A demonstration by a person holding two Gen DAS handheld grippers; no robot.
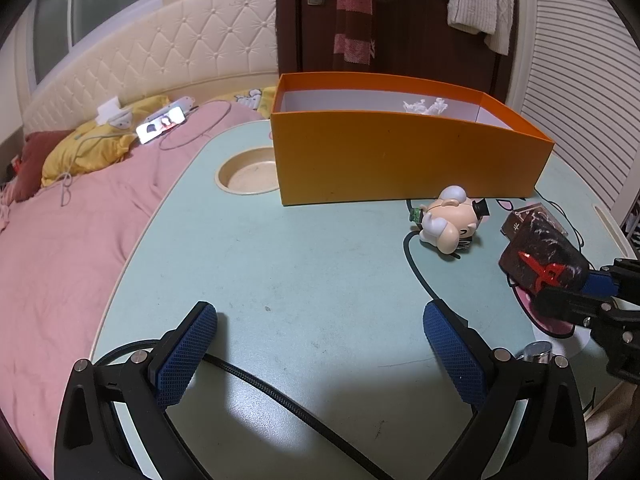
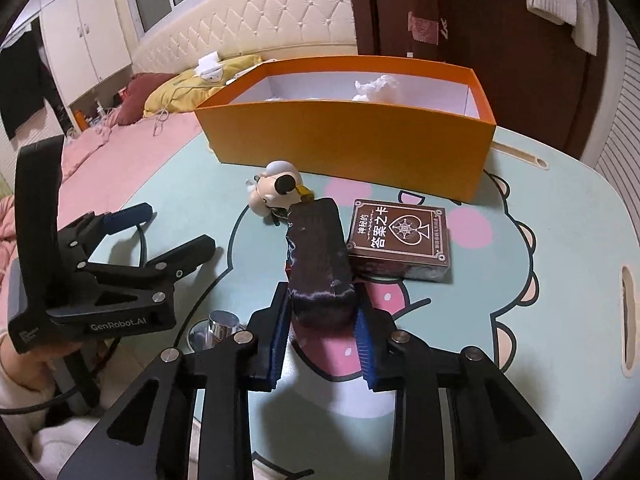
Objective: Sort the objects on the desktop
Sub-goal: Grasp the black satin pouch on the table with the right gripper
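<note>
My right gripper (image 2: 322, 316) is shut on a dark brown box (image 2: 318, 256) and holds it just above the table; it also shows in the left wrist view (image 1: 540, 258). A second brown card box (image 2: 398, 240) lies flat on the table to its right. A small pig figurine (image 2: 276, 194) (image 1: 450, 218) lies on its side in front of the orange box (image 2: 352, 144) (image 1: 400, 160). My left gripper (image 1: 320, 344) is open and empty over bare table, left of the held box; it also shows in the right wrist view (image 2: 166, 226).
The orange box holds crumpled white paper (image 2: 376, 86). A round cup recess (image 1: 248, 172) sits in the table left of the box. A shiny metal cap (image 2: 222, 322) lies near the front edge. A bed with pink bedding (image 1: 80, 216) lies beyond the table's left edge.
</note>
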